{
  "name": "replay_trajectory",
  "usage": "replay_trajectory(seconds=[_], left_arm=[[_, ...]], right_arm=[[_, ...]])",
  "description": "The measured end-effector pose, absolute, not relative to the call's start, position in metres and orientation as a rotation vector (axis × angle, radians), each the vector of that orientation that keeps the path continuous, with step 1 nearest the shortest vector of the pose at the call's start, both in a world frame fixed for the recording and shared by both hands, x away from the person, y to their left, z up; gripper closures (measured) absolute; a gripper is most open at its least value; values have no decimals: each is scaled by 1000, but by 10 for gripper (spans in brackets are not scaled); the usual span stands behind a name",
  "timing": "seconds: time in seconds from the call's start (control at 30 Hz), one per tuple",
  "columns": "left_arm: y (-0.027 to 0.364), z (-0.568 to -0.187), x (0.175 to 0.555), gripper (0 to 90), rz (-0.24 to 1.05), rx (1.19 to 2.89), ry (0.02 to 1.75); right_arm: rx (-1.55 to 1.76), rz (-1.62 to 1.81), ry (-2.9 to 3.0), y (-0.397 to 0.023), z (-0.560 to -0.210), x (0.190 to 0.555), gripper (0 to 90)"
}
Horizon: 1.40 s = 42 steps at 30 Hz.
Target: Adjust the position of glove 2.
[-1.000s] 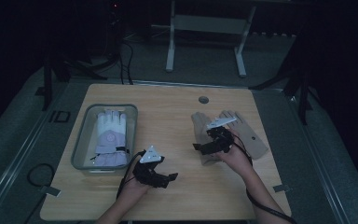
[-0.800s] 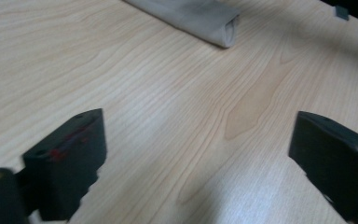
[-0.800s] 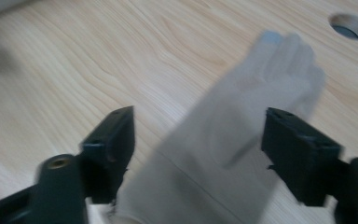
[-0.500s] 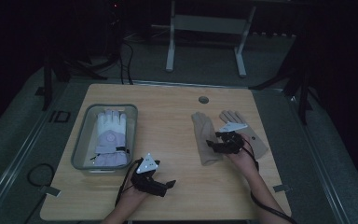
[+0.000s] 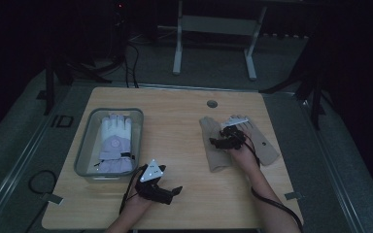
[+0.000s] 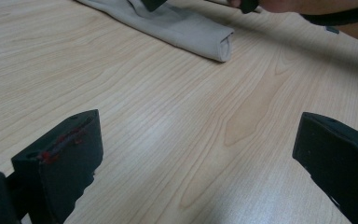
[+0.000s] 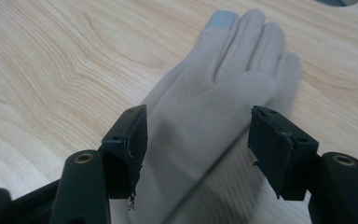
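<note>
1. The work in hand is a beige glove (image 5: pixel 212 145) that lies flat on the wooden table (image 5: pixel 175 126), at about 3 o'clock from the table's middle in the high view. A second beige glove (image 5: pixel 262 143) lies just beside it, toward the table's right edge.

2. The glove's long axis runs roughly from 12 to 6 o'clock in the high view: fingers toward the far edge at 12, cuff toward the person at 6.

3. The right gripper (image 5: pixel 223 141) hangs over the glove's middle. In the right gripper view its jaws straddle the palm of the glove (image 7: pixel 200 116), one at each long edge, and the glove's fingers point away toward 1 o'clock. The jaws have just been closing and then eased slightly apart; they stand part-open with the fabric between them, and the pads do not seem to press on it yet.

4. So the grip line lies across the glove's width, square to its long axis; I judge that closing here would pinch the palm from both sides.

5. The left gripper (image 5: pixel 167 191) rests near the front edge, at about 7 o'clock from the glove and well apart from it. Its jaws stand wide apart over bare wood; in the left gripper view the glove's cuff (image 6: pixel 214 39) shows at about 12 o'clock.

6. The right hand is plainly the nearer one.

7. A clear bin (image 5: pixel 85 145) at the table's 9 o'clock side holds a white glove (image 5: pixel 114 141).
</note>
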<state>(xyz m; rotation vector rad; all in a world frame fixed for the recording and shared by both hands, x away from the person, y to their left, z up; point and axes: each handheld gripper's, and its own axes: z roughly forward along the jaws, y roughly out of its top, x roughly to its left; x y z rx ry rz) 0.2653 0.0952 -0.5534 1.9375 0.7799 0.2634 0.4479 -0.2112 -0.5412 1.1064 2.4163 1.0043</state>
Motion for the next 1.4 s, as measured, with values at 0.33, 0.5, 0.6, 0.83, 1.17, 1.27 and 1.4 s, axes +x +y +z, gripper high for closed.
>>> replay_trajectory(seconds=[0.33, 0.5, 0.6, 0.83, 1.17, 1.27, 1.4], left_arm=[[94, -555, 265, 17, 263, 1944, 767], [93, -554, 264, 17, 270, 1939, 765], [92, -553, 265, 17, 283, 1932, 763], [89, -552, 266, 17, 297, 1920, 762], [89, -550, 268, 17, 306, 1910, 749], [90, -550, 269, 17, 301, 1915, 750], [90, -552, 269, 17, 297, 1923, 739]], right_arm=[[1110, 994, 2393, -202, -554, 446, 609], [1162, 977, 2348, -192, -553, 435, 753], [1275, 1027, 2284, -189, -548, 426, 765], [1361, 1063, 2201, -171, -530, 396, 764], [1367, 1083, 2097, -151, -503, 357, 762], [1408, 1072, 2110, -148, -514, 358, 761], [1458, 1038, 2134, -145, -536, 360, 752]])
